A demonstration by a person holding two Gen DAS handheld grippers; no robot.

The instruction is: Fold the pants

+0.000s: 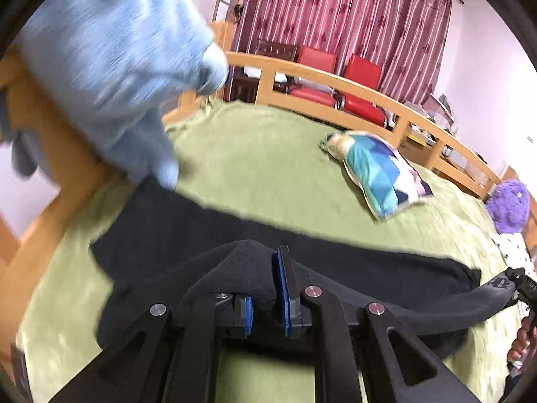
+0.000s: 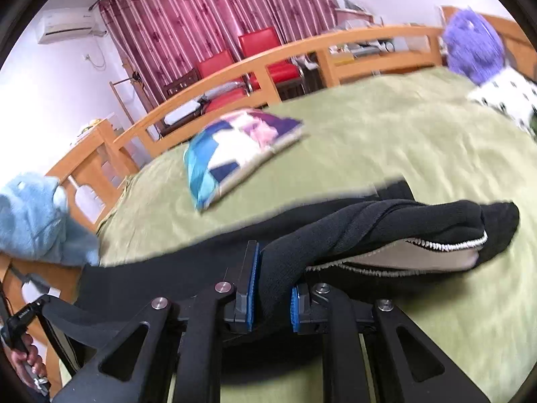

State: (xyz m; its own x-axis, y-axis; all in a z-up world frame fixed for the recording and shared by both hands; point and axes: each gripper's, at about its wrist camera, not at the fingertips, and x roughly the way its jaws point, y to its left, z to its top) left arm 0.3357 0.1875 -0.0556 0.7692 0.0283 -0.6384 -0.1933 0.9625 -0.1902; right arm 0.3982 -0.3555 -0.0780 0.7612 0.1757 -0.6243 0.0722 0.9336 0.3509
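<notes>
Bedroom interior. Green bedspread (image 1: 268, 154) filled the frame centre, bounded by a curved wooden bed rail (image 1: 362, 84). Maroon patterned curtains (image 2: 208, 10) hung at upper centre, two red chairs (image 2: 255, 57) before them. White walls; wall-mounted air conditioner (image 2: 67, 25) at upper left of the right wrist view.

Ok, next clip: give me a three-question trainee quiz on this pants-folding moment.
1. True or false: both the left tongs and the right tongs have black pants fabric between their blue pads.
2. Which lies on the green blanket beyond the pants? A) a patchwork pillow B) a laptop C) a shoe
3. Fill in: the pale lining shows inside the pants' ____ end, in the right wrist view.

Key: 1 true; 2 A; 3 waistband
</notes>
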